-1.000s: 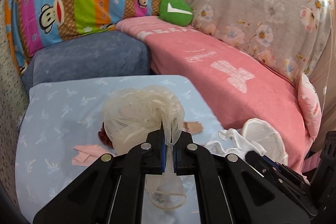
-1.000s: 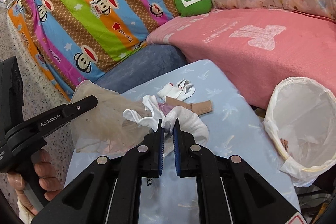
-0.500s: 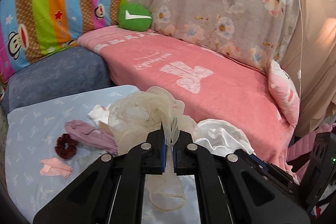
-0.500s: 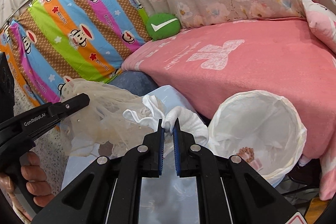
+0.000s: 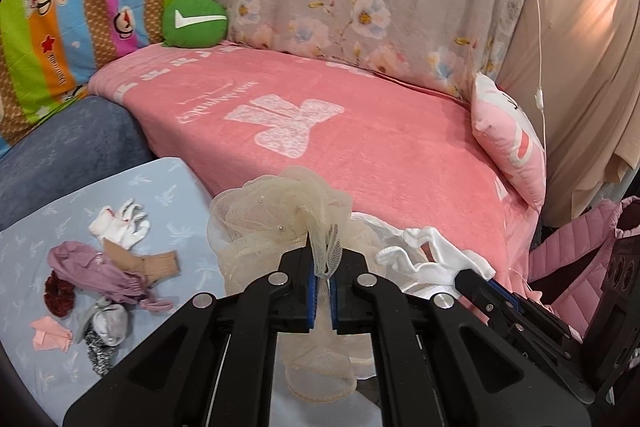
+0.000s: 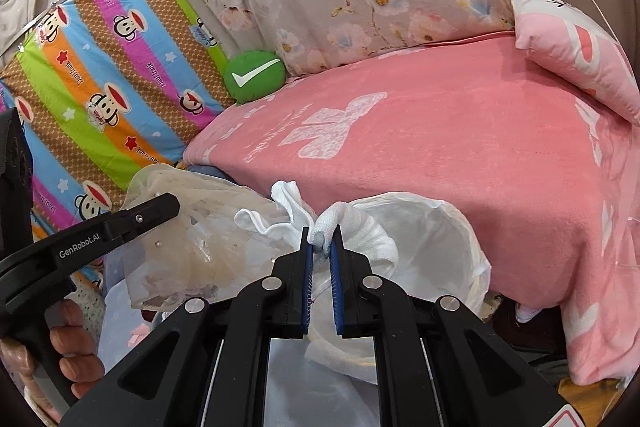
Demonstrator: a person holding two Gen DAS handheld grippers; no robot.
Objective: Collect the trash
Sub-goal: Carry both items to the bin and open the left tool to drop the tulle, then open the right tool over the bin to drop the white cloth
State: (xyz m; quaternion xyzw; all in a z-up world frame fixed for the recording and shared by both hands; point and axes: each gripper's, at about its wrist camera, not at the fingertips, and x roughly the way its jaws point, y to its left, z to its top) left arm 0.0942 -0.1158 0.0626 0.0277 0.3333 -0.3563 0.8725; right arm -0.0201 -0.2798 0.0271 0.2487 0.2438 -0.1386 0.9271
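Taking the pink blanket as our landmark, we start at its left, where a pale blue printed sheet carries a loose heap: a white glove, a crumpled mauve cloth, a tan knit cuff, a dark red scrunchie, grey socks and a folded pink scrap. In front of the blanket's near edge, our left gripper is clamped on the cream mesh net, a puffy, see-through ball of gauze with a tail hanging below the pads. Just right of it, our right gripper pinches a soft white ribbed cloth, bunched and knotted, directly above the white-lined bin, a round thin-plastic bag that stands against the blanket's front. A padded pink pillow leans at the blanket's right end.

Against a second ago, both held bundles have travelled rightward from over the blue sheet to the bin; the heap, then hidden behind the net, now shows, and both grips are unchanged.
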